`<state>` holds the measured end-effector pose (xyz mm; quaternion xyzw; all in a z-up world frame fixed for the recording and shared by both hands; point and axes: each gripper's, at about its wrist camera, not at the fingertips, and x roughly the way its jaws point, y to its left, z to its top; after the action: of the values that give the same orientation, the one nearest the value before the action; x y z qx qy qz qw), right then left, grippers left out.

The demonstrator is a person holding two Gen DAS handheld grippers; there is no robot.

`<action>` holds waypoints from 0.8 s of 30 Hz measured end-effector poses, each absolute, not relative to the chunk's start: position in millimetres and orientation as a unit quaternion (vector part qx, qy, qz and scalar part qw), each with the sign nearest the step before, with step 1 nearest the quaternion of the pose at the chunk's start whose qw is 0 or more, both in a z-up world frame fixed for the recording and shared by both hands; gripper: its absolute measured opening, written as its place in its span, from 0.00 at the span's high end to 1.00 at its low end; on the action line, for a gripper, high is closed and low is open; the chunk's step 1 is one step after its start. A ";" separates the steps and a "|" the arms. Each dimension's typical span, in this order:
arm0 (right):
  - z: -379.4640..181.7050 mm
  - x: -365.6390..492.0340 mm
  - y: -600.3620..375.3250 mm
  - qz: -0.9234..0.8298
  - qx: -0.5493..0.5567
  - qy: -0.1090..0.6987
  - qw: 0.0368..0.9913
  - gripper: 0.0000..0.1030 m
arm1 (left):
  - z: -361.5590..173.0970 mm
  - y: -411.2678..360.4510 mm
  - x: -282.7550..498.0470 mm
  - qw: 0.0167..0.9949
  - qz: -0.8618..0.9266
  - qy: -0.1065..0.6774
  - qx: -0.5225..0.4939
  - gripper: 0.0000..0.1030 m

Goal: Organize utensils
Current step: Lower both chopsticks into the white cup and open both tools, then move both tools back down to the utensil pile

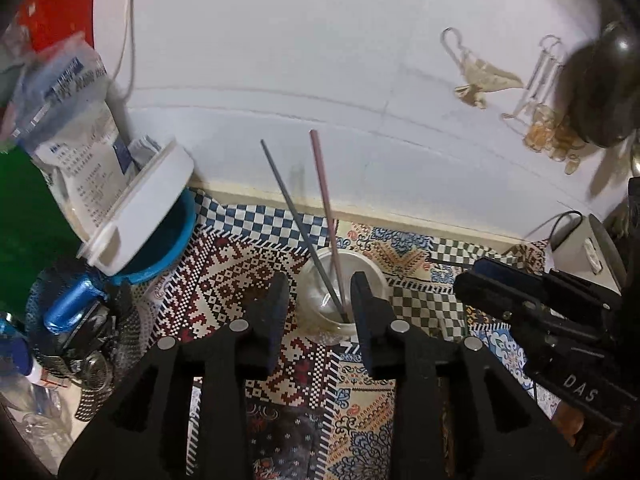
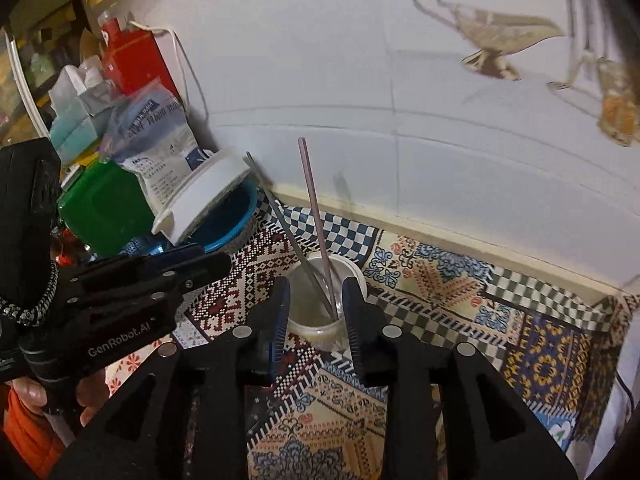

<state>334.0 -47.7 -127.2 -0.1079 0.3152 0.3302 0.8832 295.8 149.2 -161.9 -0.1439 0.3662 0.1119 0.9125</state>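
Only right wrist view shows a hand (image 2: pixel 28 396) gripping left gripper (image 2: pixel 208 264).

Both grippers point downward side by side: the left gripper (image 1: pixel 320 300) and right gripper (image 2: pixel 316 304) have jaws parted (nothing clamped between).

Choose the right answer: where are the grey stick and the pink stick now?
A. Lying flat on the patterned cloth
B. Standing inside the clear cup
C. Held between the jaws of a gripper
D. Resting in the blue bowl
B: the grey stick and the pink stick both lean upright inside the clear cup.
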 end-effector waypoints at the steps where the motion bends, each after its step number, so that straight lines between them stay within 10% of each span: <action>1: -123.9 328.3 -51.6 0.327 -0.106 0.310 0.887 0.76 | -157.1 145.5 291.1 0.915 0.112 0.361 -0.139 0.66; 24: -129.9 259.6 -162.8 0.209 -0.061 0.309 0.926 0.70 | -170.7 38.1 252.3 0.919 0.019 0.386 -0.078 0.56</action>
<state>259.6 -162.8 -129.9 -0.0614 0.3091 0.2091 0.9257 252.3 38.1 -170.7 -0.0778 0.3856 0.0190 0.9192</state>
